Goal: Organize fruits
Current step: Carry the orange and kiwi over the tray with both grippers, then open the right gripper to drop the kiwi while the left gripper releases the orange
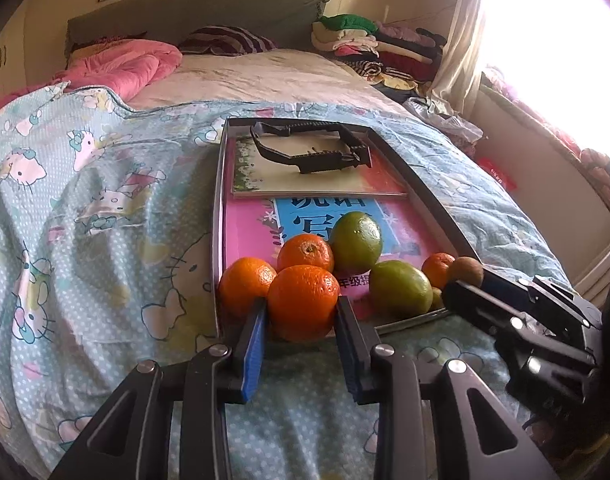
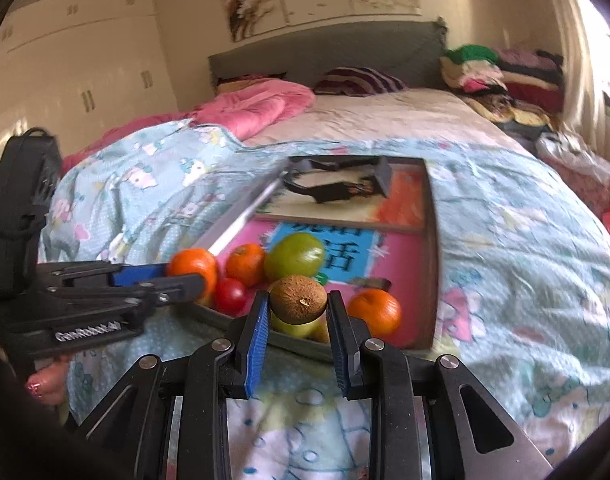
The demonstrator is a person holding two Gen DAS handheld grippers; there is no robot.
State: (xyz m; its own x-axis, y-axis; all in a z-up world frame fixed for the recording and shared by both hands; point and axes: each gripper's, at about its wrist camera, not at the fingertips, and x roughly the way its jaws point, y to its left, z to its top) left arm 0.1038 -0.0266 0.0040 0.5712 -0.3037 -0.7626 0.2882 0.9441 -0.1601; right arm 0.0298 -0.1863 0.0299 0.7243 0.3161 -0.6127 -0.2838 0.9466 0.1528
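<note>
A dark rimmed tray [image 1: 218,216] lies on the bed with fruit piled at its near end. My left gripper [image 1: 301,312] is shut on a large orange [image 1: 303,300] at the tray's near edge. Beside it are two more oranges [image 1: 305,250], two green citrus fruits [image 1: 356,242] and a small orange [image 1: 437,268]. My right gripper [image 2: 298,306] is shut on a brown kiwi [image 2: 298,298], held just above the tray's near edge [image 2: 301,346]. A red tomato [image 2: 231,295] and a green fruit [image 2: 293,256] lie behind it. The left gripper [image 2: 193,276] shows at left with its orange.
Books [image 1: 313,168] and a black strap [image 1: 309,148] fill the tray's far end. The tray rests on a blue cartoon-print quilt [image 1: 105,200]. A pink duvet [image 1: 121,64], folded clothes [image 1: 377,48] and a bright window lie beyond.
</note>
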